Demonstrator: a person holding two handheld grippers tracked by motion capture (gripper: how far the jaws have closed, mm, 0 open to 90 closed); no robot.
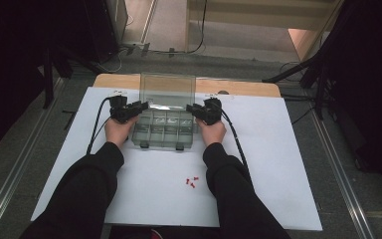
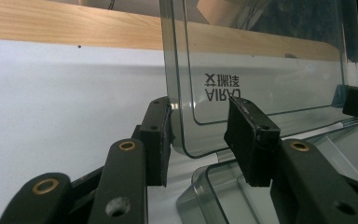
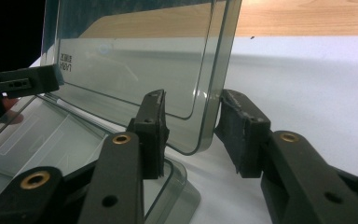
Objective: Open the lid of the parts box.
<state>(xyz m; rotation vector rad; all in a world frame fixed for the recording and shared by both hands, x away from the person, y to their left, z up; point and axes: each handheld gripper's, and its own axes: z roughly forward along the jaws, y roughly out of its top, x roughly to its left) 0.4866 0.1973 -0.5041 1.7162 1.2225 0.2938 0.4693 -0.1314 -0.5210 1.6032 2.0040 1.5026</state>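
On the white-covered bench [image 1: 278,164] the light, stiff, slick clear organizer box [image 1: 164,130] stands lid-up, left tongs [image 2: 200,135] and right tongs [image 3: 191,135] spread astride the lid's [image 1: 168,89] lower corners, the best hold.

- A white sheet [image 1: 258,164] covers a pale wooden table [image 1: 243,88]
- Grey floor [image 1: 35,134] around it, with metal rails [image 1: 10,189] at both sides
- Black curtains [image 1: 10,64] left and right
- Cables [image 1: 179,50] trail behind, under dim light
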